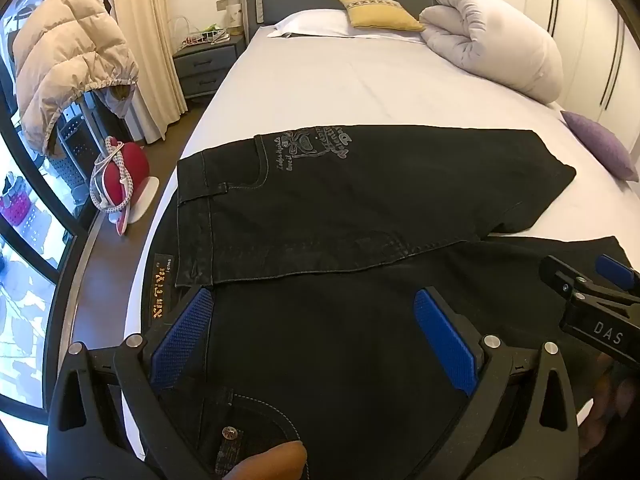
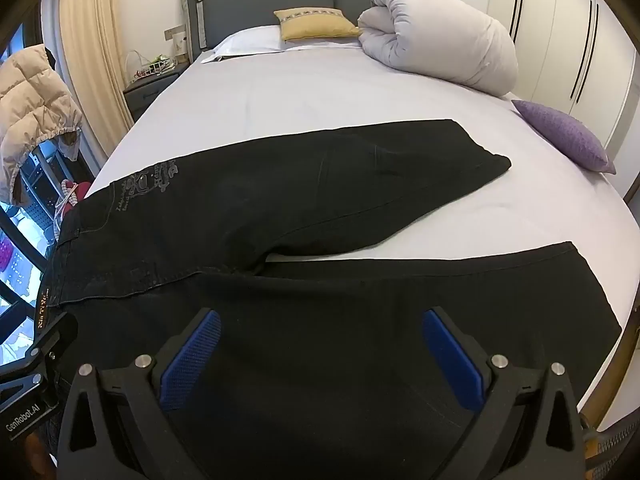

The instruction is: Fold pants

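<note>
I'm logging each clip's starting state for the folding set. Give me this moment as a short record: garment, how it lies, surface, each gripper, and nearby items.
garment: black jeans, printed design near the waistband
layout: spread flat, legs apart in a V, waistband toward the left edge of the bed
surface: bed with white sheet
left gripper: open, above the waist end, holding nothing
right gripper: open, above the near leg, holding nothing
nearby items: rolled duvet, yellow cushion, purple cushion, all clear of the jeans
fold status: not yet started
</note>
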### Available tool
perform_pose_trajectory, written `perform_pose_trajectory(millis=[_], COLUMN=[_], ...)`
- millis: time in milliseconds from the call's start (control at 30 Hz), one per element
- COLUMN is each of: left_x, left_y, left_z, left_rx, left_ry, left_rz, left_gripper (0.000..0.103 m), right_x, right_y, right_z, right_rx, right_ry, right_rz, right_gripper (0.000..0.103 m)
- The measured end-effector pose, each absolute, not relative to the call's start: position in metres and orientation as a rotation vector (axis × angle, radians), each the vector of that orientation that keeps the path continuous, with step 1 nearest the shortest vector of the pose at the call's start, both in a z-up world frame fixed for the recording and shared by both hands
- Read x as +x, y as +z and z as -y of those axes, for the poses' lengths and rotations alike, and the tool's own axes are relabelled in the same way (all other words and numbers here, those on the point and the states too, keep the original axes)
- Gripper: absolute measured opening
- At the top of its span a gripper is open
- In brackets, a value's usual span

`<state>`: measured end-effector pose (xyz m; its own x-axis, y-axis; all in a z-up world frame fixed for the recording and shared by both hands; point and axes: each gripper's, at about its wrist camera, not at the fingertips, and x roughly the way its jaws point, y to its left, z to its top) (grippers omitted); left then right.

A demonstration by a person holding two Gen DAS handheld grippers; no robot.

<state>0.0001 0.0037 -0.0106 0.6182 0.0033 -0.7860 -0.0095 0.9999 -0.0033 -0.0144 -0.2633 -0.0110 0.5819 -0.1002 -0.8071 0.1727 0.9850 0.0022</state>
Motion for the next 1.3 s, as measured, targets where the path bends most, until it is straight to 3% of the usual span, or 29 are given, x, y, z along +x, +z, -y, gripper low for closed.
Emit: perform_pose_trajectory(millis=[1300], left_x=[-0.0097], left_y=[-0.002], left_z=[0.0002], left_rx=[-0.009], left_ry=[-0.001], left_rz=[-0.891], left_gripper=[0.103], right_x=[-0.0226], right_y=[-0.0096], right_z=[0.2635], right_rx=[0.082], right_ry=[-0.166], right_rz=[-0.956], right_gripper=[0.103])
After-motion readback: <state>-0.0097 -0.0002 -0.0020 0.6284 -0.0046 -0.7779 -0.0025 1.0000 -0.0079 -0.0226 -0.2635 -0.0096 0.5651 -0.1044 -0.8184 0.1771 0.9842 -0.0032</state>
